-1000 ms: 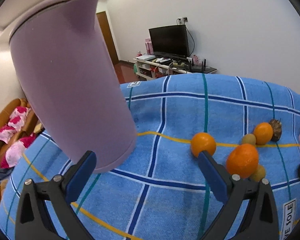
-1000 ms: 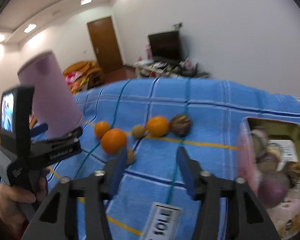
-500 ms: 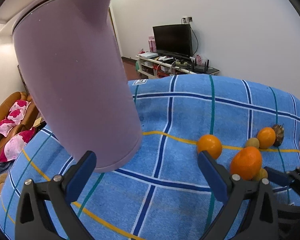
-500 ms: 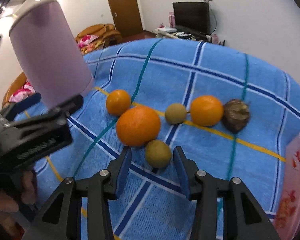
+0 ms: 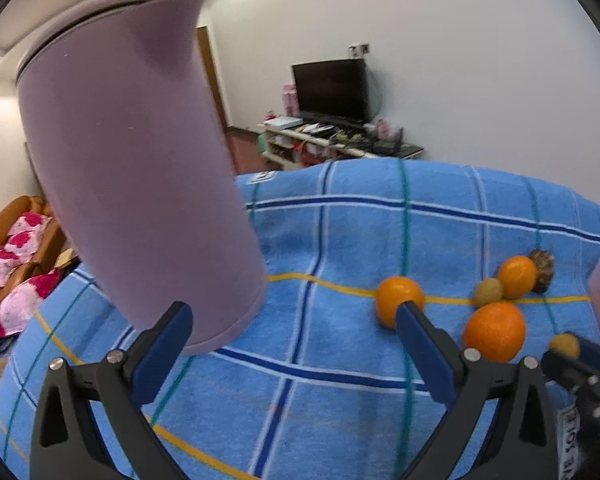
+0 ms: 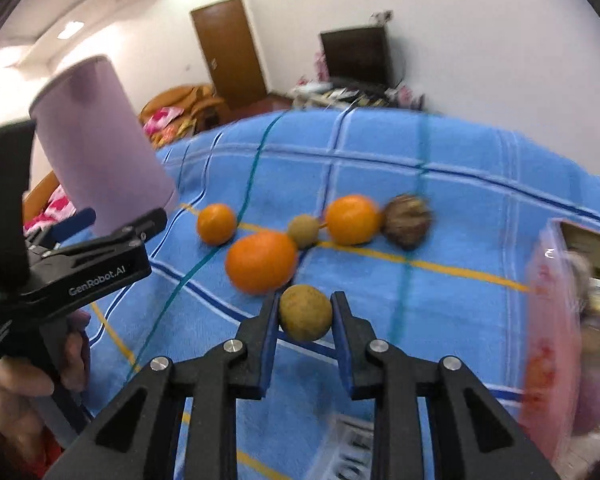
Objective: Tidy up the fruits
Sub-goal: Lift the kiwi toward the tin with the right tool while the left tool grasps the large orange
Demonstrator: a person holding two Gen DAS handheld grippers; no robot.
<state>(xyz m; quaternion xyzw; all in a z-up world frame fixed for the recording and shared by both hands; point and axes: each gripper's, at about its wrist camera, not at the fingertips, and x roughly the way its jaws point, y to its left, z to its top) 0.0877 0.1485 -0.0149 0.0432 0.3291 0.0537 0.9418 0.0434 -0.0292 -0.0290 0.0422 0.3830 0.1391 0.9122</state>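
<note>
Blue blanket (image 6: 440, 312): three oranges (image 6: 261, 262), two brown-green fruits (image 6: 305, 312)

The left gripper (image 5: 292, 334) is seen with its jaws spread wide. A purple jug (image 5: 136, 168) is seen just beyond the left finger (image 5: 162, 356). A small orange (image 5: 400, 298) is partly covered by the right fingertip; a larger orange (image 5: 494, 332) lies beyond it.

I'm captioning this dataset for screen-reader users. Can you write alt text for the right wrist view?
The right claw grips a small brownish-green fruit above a blue plaid cloth. Beyond it lie three oranges, a second small fruit and a dark brown one. At left, the left claw points at a tall purple container.
</note>
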